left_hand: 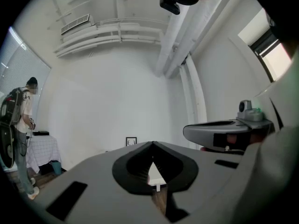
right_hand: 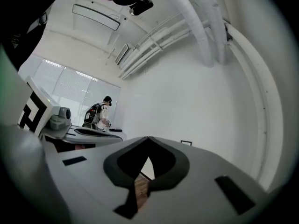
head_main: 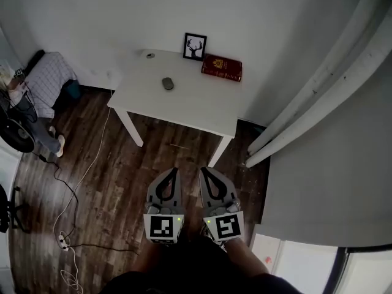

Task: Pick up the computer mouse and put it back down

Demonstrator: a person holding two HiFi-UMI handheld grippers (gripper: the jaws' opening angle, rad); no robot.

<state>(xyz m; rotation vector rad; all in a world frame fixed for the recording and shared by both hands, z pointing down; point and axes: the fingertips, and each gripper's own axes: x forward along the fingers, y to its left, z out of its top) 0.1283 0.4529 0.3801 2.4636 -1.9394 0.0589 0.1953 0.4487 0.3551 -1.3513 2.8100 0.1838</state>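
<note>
A small grey computer mouse (head_main: 168, 83) lies on the white table (head_main: 184, 106) across the room, near its middle. Both grippers hang side by side over the wooden floor, well short of the table. My left gripper (head_main: 174, 171) is shut with nothing in it, its jaws meeting at the tip (left_hand: 152, 143). My right gripper (head_main: 203, 171) is likewise shut and empty (right_hand: 148, 138). Both point level toward the far wall. The mouse does not show in either gripper view.
On the table stand a framed deer picture (head_main: 195, 46), a red book (head_main: 222, 67) and a small round object (head_main: 150, 55). White pipes (head_main: 318, 90) run along the wall at right. A person (left_hand: 22, 125) stands at far left, and cables (head_main: 73, 201) trail over the floor.
</note>
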